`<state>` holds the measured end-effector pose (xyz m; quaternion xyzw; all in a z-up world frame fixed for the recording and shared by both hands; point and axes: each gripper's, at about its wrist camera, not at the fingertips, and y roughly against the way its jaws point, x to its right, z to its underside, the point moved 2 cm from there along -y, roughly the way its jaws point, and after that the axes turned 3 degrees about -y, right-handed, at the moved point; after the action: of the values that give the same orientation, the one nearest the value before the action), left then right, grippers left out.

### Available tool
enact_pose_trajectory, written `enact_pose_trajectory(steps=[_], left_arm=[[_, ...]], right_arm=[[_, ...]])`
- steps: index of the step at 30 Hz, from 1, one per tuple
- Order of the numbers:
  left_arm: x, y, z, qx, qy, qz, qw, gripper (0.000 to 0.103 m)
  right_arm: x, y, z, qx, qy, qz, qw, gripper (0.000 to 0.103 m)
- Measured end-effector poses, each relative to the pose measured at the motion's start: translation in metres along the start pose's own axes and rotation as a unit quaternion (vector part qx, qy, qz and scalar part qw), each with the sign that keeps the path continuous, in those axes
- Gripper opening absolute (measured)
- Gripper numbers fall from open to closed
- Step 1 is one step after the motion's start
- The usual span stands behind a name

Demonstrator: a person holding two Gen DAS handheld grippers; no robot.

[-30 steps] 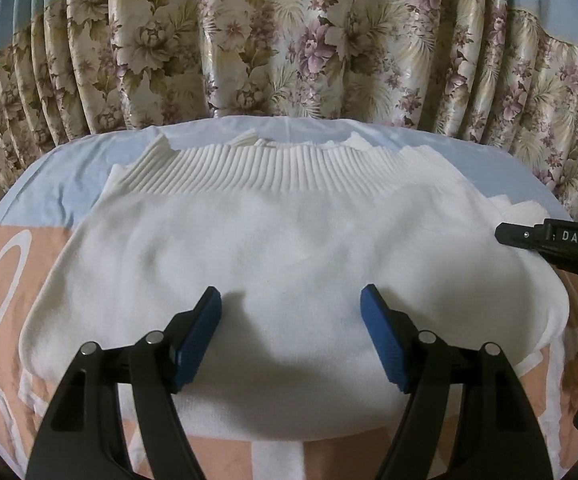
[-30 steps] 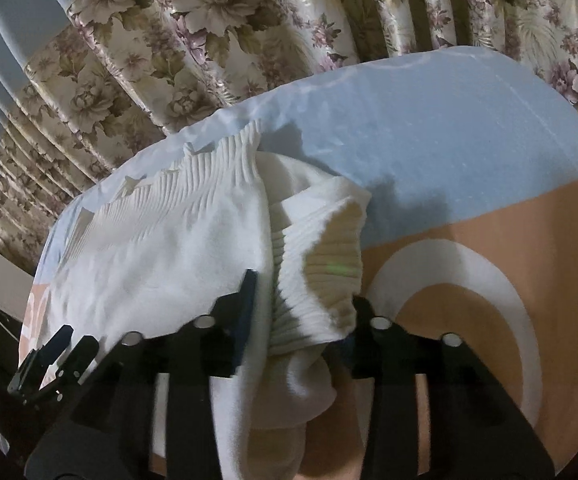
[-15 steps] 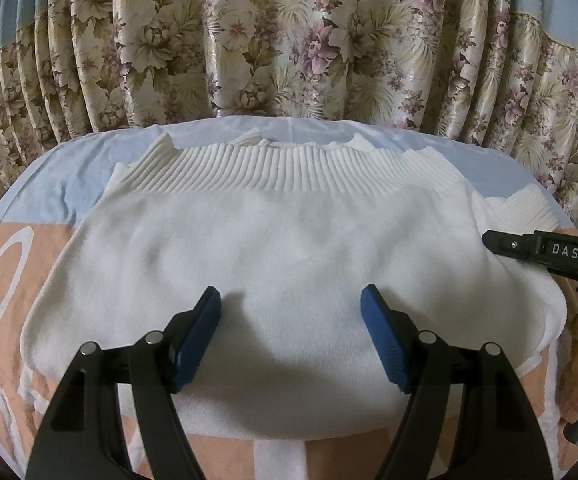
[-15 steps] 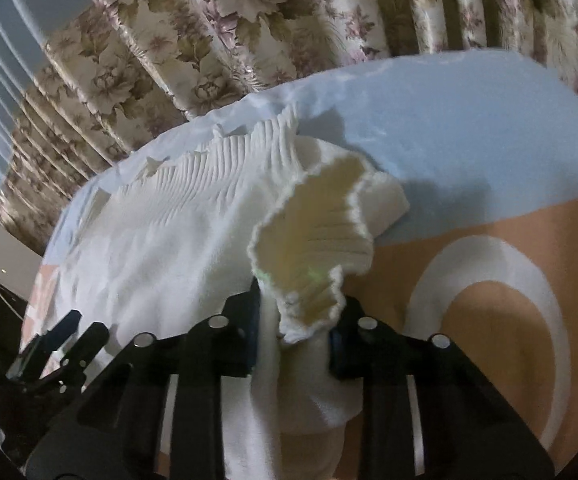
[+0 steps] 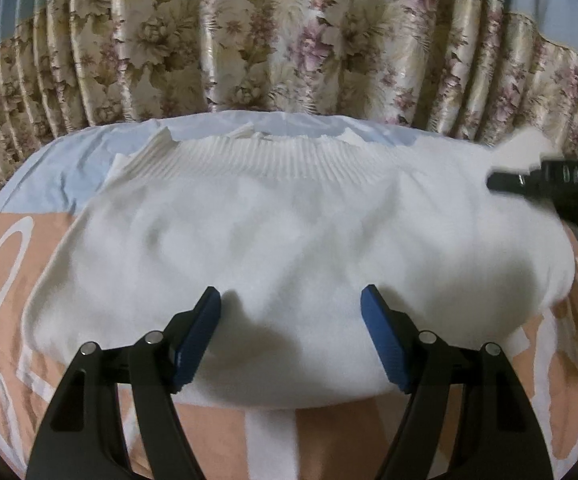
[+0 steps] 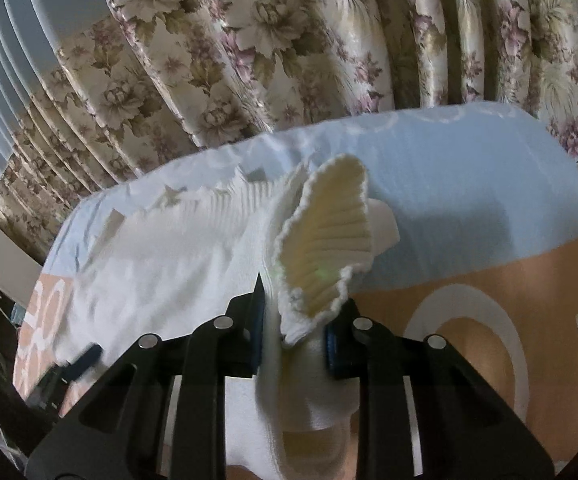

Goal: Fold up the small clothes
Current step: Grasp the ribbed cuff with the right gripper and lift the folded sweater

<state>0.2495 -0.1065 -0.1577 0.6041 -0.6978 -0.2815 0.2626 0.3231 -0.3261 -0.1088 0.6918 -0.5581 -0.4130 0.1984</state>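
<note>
Folding in the right sleeve, by the look of it: right gripper [image 6: 295, 330] pinched on the ribbed cuff [image 6: 325, 240] of the white sweater [image 5: 289, 248], cuff lifted and flared toward 12 o'clock. Left gripper [image 5: 291, 336] spread wide, hovering over the sweater's near hem at 6 o'clock, gripping nothing. Sweater spread flat on the peach-and-blue bedsheet [image 5: 29, 184], ribbed band toward the floral curtain [image 5: 289, 40] at 12. Next, probably: carry the cuff toward 9 o'clock across the body, lay flat, release. No containers in sight.
</note>
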Motion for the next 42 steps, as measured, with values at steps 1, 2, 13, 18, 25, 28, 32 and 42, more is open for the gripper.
enact_pose_trajectory(steps=[1,2,13,18,25,28,32,42], left_arm=[[0.004,-0.006,0.002,-0.012,-0.009,0.005,0.9999,0.076],[0.006,-0.014,0.004,-0.032,-0.012,0.010,0.9994,0.078],[-0.029,-0.001,0.001,-0.034,0.055,0.060,0.9961,0.082],[-0.068,0.030,-0.007,-0.003,0.080,0.050,0.9955,0.082],[-0.154,0.068,-0.024,0.042,0.108,-0.011,0.9932,0.082],[-0.197,0.075,-0.020,0.045,0.134,-0.025,0.9897,0.082],[-0.240,0.082,-0.007,0.043,0.156,-0.040,0.9860,0.082],[-0.285,0.078,0.024,0.019,0.144,-0.053,0.9880,0.082]], right_arm=[[-0.003,0.002,-0.003,0.002,-0.002,-0.003,1.000,0.023],[-0.007,0.005,-0.007,0.002,-0.004,-0.010,1.000,0.023],[-0.077,0.019,-0.038,0.007,0.034,-0.035,0.999,0.023],[-0.124,0.017,-0.046,0.001,0.062,-0.042,0.997,0.023],[-0.194,-0.010,-0.038,-0.023,0.089,-0.042,0.995,0.024],[-0.232,-0.032,-0.023,-0.041,0.112,-0.037,0.992,0.024],[-0.273,-0.064,0.003,-0.069,0.137,-0.028,0.988,0.024],[-0.334,-0.112,0.067,-0.100,0.188,0.014,0.977,0.030]])
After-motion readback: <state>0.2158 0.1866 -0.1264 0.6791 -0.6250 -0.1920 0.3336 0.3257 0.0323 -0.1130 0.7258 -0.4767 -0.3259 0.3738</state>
